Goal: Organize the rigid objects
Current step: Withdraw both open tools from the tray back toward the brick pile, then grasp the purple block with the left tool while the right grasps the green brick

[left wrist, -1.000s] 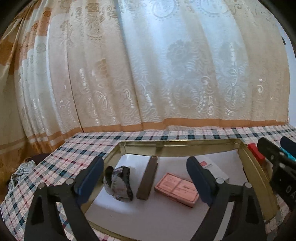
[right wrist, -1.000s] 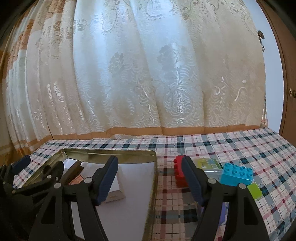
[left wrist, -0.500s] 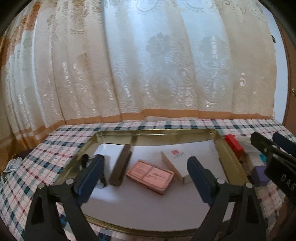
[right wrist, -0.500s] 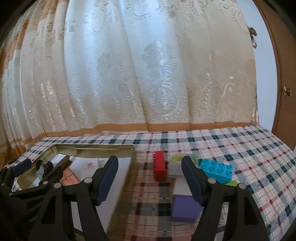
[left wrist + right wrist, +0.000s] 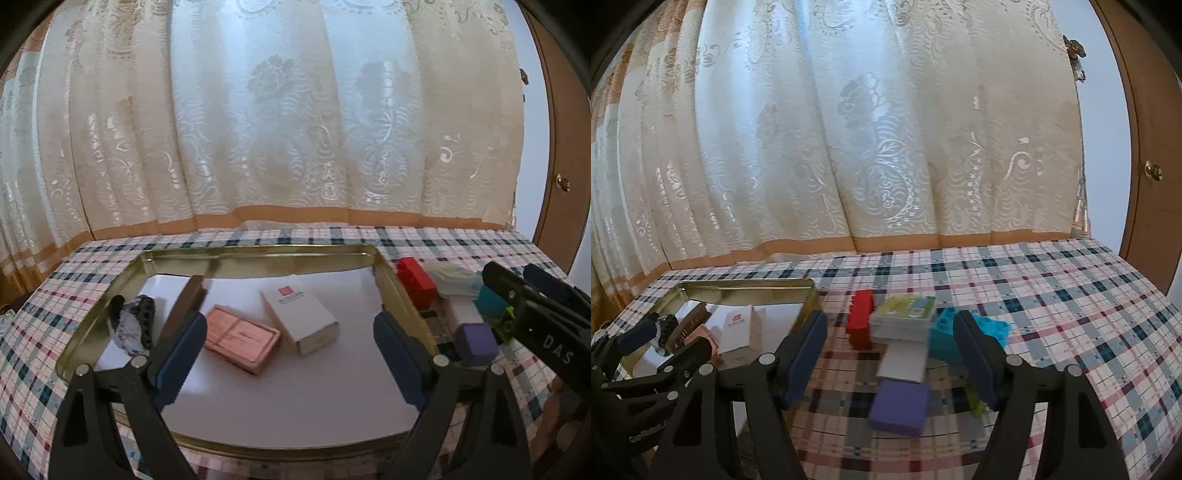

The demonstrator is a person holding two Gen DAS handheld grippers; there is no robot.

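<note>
A gold-rimmed tray lies on the checked tablecloth and holds a white box, a pink card pack, a brown bar and a dark hair clip. My left gripper is open and empty above the tray's near part. To the tray's right lie a red brick, a clear card case, a white block, a purple block and a blue brick. My right gripper is open and empty above these blocks.
A lace curtain hangs behind the table. A wooden door stands at the right. A small green piece lies by the right finger. The tablecloth stretches to the right.
Both grippers have shifted right and back a little. More of the tray and the white box show in the left view; the purple and white blocks have come into the right view.
</note>
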